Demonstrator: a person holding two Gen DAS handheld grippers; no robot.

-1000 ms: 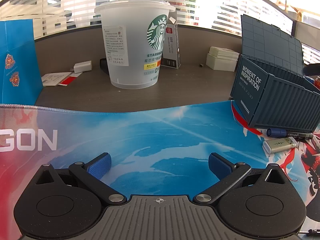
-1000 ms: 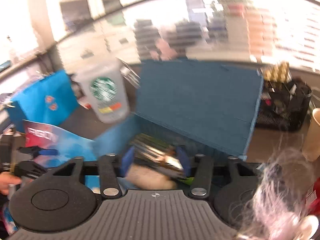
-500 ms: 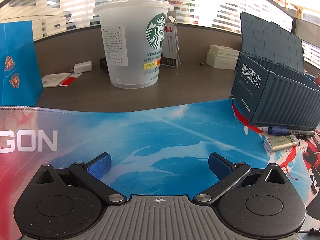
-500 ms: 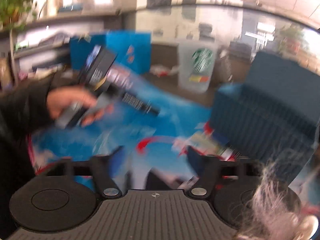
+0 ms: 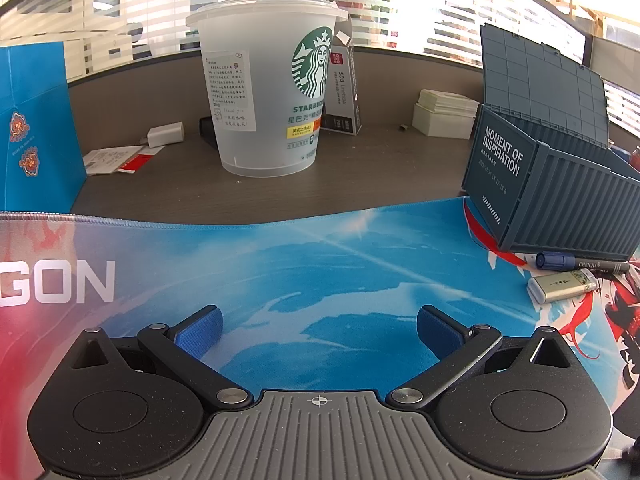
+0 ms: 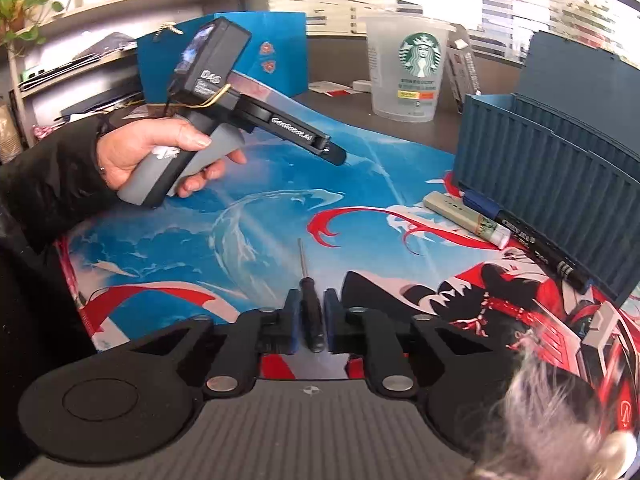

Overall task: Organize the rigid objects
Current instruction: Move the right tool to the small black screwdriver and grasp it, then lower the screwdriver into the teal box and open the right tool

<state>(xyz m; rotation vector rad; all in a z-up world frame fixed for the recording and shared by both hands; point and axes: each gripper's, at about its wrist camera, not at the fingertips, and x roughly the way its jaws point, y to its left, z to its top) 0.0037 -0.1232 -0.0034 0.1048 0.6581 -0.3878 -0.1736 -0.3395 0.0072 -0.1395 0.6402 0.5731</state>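
Right gripper [image 6: 311,322] has just closed, blue pads clamped on the black screwdriver [image 6: 310,304] lying on the desk mat [image 6: 248,216] near its front edge. Left gripper [image 5: 318,330] hovers, fingers wide apart, empty. Container box [image 6: 552,184] sits at the mat's right edge.

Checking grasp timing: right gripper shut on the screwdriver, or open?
Shut on it: right gripper pads press both sides of the screwdriver handle, jaws just closed.
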